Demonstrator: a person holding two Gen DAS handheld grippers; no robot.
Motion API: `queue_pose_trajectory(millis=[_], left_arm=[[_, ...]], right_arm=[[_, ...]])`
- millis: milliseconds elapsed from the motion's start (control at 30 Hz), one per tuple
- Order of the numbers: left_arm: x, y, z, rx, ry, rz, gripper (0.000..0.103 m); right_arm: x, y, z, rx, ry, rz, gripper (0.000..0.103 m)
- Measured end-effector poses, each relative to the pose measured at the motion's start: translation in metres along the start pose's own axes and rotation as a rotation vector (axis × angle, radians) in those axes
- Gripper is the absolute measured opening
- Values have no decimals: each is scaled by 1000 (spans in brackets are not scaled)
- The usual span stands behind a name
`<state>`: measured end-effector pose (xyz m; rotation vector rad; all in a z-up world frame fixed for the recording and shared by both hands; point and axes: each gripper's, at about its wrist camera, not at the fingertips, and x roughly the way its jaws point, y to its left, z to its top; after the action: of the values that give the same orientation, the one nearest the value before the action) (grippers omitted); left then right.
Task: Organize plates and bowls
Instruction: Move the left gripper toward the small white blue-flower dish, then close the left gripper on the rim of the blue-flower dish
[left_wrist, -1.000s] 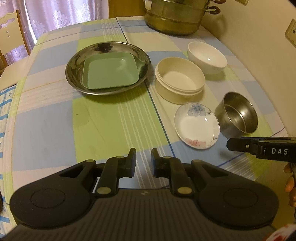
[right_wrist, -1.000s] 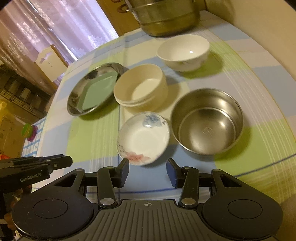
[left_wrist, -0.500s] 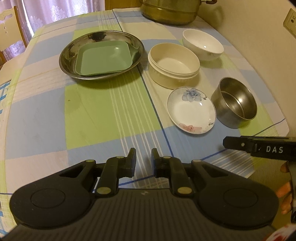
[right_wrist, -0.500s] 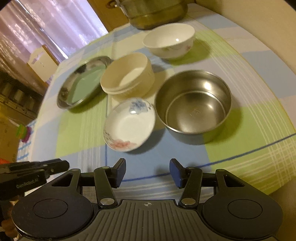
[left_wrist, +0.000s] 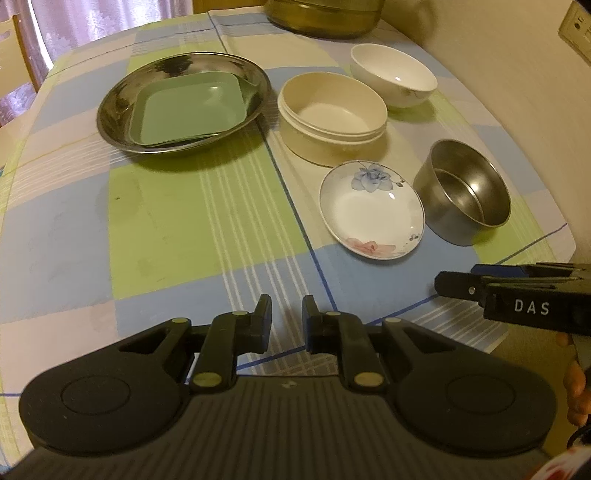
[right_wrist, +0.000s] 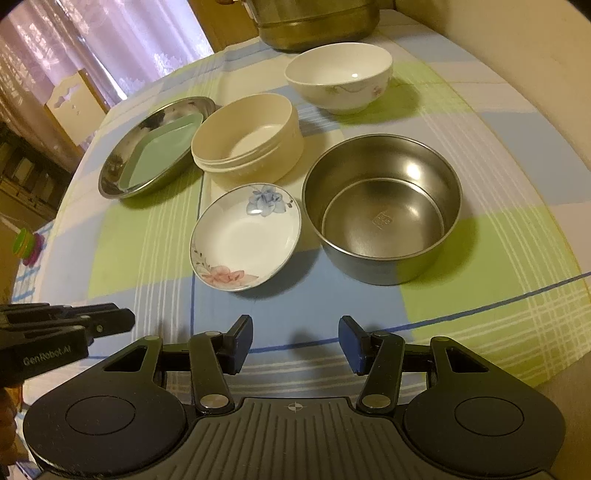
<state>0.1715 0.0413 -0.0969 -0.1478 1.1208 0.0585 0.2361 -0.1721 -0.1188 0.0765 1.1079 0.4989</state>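
A green square plate (left_wrist: 188, 109) lies in a round steel plate (left_wrist: 118, 107). A cream tub (left_wrist: 332, 118), a white bowl (left_wrist: 393, 79), a flowered saucer (left_wrist: 371, 210) and a steel bowl (left_wrist: 467, 192) stand to the right. My left gripper (left_wrist: 287, 321) hovers over the table's near edge, slightly open and empty. My right gripper (right_wrist: 295, 343) is open and empty, just short of the saucer (right_wrist: 245, 236) and steel bowl (right_wrist: 382, 206); it also shows from the side in the left wrist view (left_wrist: 454, 286).
A large brass pot (right_wrist: 314, 22) stands at the far end of the checked tablecloth (left_wrist: 184, 206). A wall (left_wrist: 517, 74) runs along the right. A chair (right_wrist: 74, 107) and curtains are beyond the far left.
Both grippers have drawn back slightly toward the near edge and then edged forward. The right gripper's jaws have opened wider. No dish has moved.
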Motion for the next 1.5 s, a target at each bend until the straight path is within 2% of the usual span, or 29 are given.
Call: queue_pose_trajectory(millis=[267,533,667,900,1500], left_arm=[[9,-5,6,40,-7,-17,15],[14,-9,19,77,-39,-73,15],[18,-6,28,69,-53,-103,20],[28,-5,40,66,-63,-139,21],[63,-11,64,139,-59,-166,20]], right_arm=[[5,2,2,-5,-30,2,52],[8,4,7,5,-98,14,52],[12,6,12,19,-115,27,44],[25,8,18,51,-114,5,33],[45,15,30,66,-133,-65,21]])
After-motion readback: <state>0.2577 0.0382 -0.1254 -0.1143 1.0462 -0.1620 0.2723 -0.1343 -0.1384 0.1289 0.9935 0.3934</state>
